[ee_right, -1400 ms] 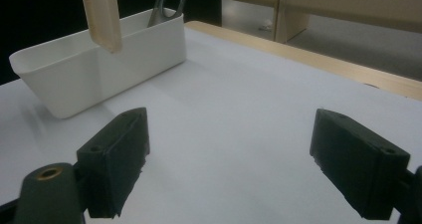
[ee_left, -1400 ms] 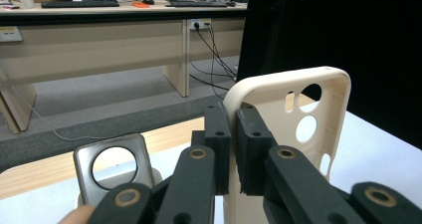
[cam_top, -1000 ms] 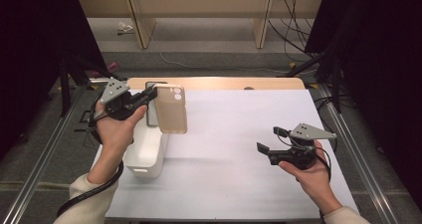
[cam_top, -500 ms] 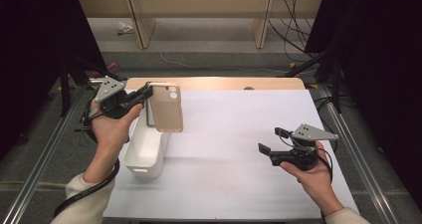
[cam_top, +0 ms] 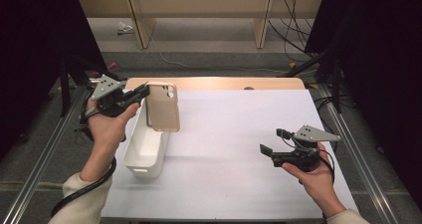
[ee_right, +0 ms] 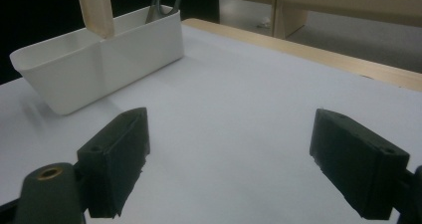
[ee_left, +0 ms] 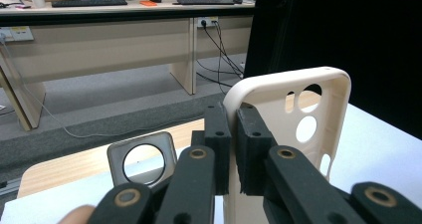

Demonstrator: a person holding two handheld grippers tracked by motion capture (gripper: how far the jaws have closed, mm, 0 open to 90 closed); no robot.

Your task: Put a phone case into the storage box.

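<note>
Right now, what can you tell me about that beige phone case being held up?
The phone case is beige, looks like matte plastic or rubber, with rounded corners, a raised rim and round camera cut-outs near its top. It hangs upright in the air above the white bin, touching neither bin nor table. The left hand-held gripper pinches its side edge near the top, one jaw on each face.

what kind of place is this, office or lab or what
Probably an office used as a recording lab: long wooden desks with keyboards and monitors, loose cables on grey carpet, and a white-topped work table flanked by black curtains.
</note>
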